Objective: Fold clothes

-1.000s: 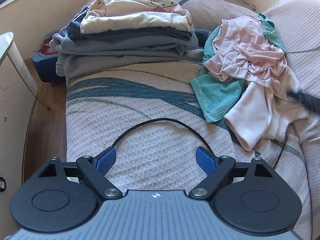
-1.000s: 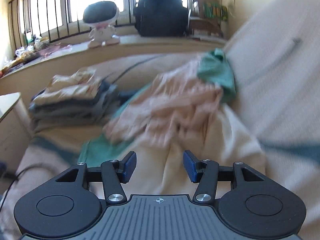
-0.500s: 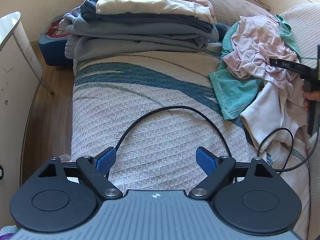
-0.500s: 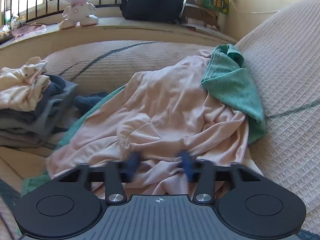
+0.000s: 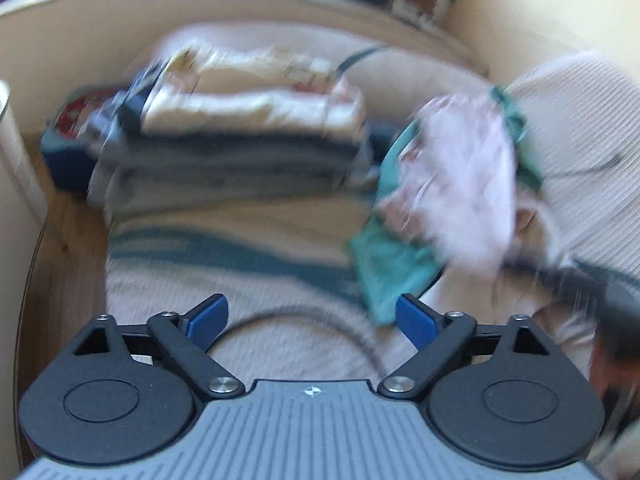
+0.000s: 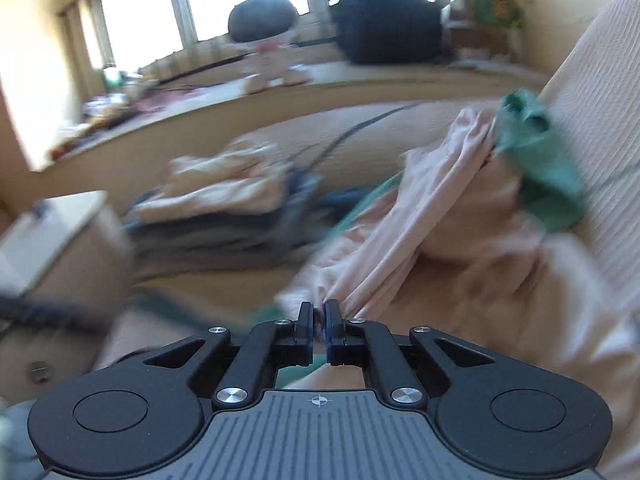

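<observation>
Right wrist view: our right gripper [image 6: 319, 316] has just closed its jaws on a fold of the pink garment [image 6: 404, 236] from the far-right heap, pulling it taut. Our left gripper [image 5: 310, 318] has just been opening wider, empty, over the bedspread [image 5: 240, 280]. We judge unfolding begins.

1. My right hand-held gripper [image 6: 319, 320] has just been closing; its jaws are now pinched together on a fold of the pale pink garment [image 6: 404, 236].
2. The pink fabric runs taut from the jaws up and to the right.
3. A green garment [image 6: 540, 160] lies bunched at its upper right end, against the sofa back [image 6: 596, 92].
4. A stack of folded clothes [image 6: 224, 216] sits to the left, blurred.
5. A dark backpack [image 6: 384, 12] and a toy figure [image 6: 264, 40] stand on the windowsill [image 6: 400, 76].
</observation>
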A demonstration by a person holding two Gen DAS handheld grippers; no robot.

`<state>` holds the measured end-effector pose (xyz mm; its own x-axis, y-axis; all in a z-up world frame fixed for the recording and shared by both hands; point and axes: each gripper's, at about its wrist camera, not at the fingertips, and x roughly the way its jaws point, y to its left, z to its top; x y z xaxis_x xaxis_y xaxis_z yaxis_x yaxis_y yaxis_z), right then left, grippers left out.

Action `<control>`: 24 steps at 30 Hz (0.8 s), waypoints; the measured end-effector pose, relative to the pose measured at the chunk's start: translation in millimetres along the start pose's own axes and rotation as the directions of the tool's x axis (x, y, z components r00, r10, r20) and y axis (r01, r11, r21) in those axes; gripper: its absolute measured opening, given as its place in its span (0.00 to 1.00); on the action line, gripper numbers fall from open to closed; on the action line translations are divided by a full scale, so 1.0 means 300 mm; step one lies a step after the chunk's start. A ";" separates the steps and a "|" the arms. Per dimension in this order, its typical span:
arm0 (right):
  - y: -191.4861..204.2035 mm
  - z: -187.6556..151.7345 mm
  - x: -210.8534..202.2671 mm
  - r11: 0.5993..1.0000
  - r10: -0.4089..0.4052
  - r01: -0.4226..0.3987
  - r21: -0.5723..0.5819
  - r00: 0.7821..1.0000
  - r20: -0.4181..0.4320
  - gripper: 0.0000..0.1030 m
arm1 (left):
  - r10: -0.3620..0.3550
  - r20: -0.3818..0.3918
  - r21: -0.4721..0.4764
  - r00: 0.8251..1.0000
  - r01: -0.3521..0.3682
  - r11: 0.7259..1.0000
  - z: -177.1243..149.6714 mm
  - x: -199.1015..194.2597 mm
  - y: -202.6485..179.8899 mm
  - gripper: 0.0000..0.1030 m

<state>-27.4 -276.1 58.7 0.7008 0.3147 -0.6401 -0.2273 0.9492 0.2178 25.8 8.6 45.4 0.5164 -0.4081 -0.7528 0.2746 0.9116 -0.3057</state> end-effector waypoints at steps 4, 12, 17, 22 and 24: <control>0.067 -0.093 -0.030 0.994 0.104 -0.103 0.024 0.994 -0.033 0.06 | -0.061 0.029 0.122 0.998 0.057 0.991 0.080 0.059 -0.132 1.00; 0.150 -0.207 -0.035 0.970 0.236 -0.225 0.092 0.964 -0.126 0.06 | -0.102 -0.030 0.272 0.994 0.107 0.956 0.142 0.366 -0.452 0.96; 0.208 -0.251 -0.067 0.945 0.324 -0.310 0.103 0.930 -0.174 0.06 | -0.120 -0.118 0.140 0.986 0.136 0.981 0.113 0.468 -0.407 0.13; 0.241 -0.272 -0.047 0.934 0.357 -0.352 0.065 0.902 -0.242 0.11 | -0.119 -0.116 0.142 0.986 0.135 0.981 0.053 0.326 -0.259 0.05; 0.251 -0.268 -0.042 0.935 0.349 -0.354 0.030 0.900 -0.262 0.12 | -0.077 -0.110 0.147 0.991 0.093 0.985 0.031 0.263 -0.190 0.05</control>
<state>-107.8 -207.9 23.9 0.3746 0.6160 -0.6930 -0.4402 0.7759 0.4518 58.4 -76.2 8.8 0.4012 -0.4692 -0.7867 0.4381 0.8525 -0.2851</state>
